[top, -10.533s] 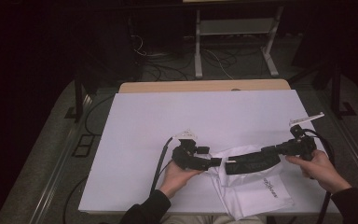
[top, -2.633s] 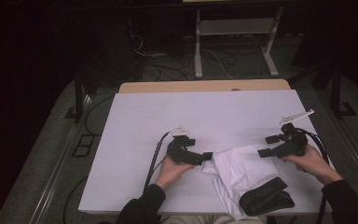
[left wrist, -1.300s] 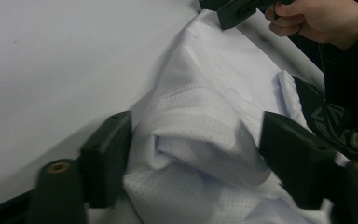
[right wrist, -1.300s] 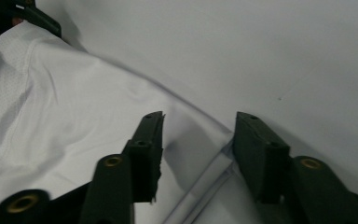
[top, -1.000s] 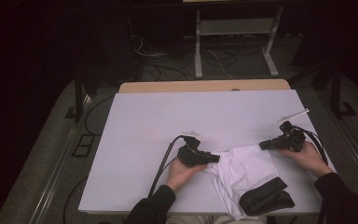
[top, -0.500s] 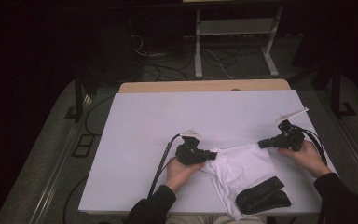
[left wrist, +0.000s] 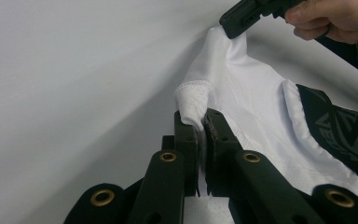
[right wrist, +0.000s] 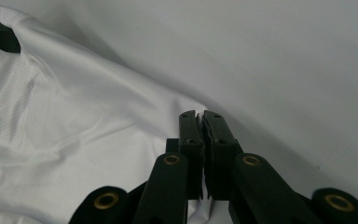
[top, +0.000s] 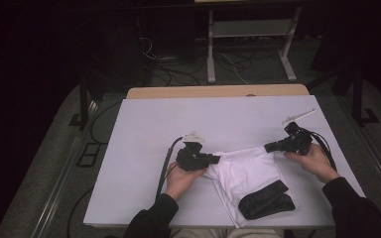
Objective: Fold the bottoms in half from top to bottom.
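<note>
Jaws clamped at both ends: our left gripper (left wrist: 199,122) and right gripper (right wrist: 200,119) each pinch a corner of the white garment (top: 245,171), stretching it flat over the worktop (top: 144,129).

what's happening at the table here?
A person is spreading a white garment on the white table with two handheld tools. The left tool is shut on a bunched bit of the cloth's edge, the right tool is shut on the opposite end, and the upper edge runs stretched between them. The garment's black waistband lies on the near part of the cloth, close to the table's front edge.
</note>
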A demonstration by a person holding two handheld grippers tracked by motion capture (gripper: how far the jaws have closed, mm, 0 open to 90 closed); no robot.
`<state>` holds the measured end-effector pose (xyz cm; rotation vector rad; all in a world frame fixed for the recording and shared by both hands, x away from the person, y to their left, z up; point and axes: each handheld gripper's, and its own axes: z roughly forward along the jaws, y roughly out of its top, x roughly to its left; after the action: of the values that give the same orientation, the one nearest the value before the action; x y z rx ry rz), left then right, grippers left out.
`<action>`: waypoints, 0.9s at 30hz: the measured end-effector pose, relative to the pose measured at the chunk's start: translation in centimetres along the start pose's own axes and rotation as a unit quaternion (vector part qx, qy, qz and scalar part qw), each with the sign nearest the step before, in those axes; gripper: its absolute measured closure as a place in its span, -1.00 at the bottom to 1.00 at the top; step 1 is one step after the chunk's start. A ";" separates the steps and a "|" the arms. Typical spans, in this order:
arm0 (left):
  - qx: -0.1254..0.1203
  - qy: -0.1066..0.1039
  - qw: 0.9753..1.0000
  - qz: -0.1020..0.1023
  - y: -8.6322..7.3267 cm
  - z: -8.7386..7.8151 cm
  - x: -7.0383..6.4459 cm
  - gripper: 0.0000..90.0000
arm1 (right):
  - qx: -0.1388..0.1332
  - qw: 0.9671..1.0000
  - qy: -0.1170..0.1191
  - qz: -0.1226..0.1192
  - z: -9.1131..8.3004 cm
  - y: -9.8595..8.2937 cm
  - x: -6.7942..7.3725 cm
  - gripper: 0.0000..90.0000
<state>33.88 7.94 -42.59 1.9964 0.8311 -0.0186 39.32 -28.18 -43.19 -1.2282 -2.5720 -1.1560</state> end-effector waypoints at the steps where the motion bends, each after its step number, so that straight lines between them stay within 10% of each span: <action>1: 0.000 0.002 1.000 0.001 0.0 -0.2 0.1 0.88 | 0.002 1.000 0.000 -0.002 0.2 0.2 0.1 0.90; 27: 0.018 0.011 0.999 0.034 1.6 -3.6 3.9 0.88 | -0.038 0.999 -0.014 0.020 3.1 3.6 1.7 0.90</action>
<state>36.70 12.34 -40.61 2.0610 0.7807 0.0273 41.41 -23.57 -42.62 -1.3150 -2.5318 -1.2482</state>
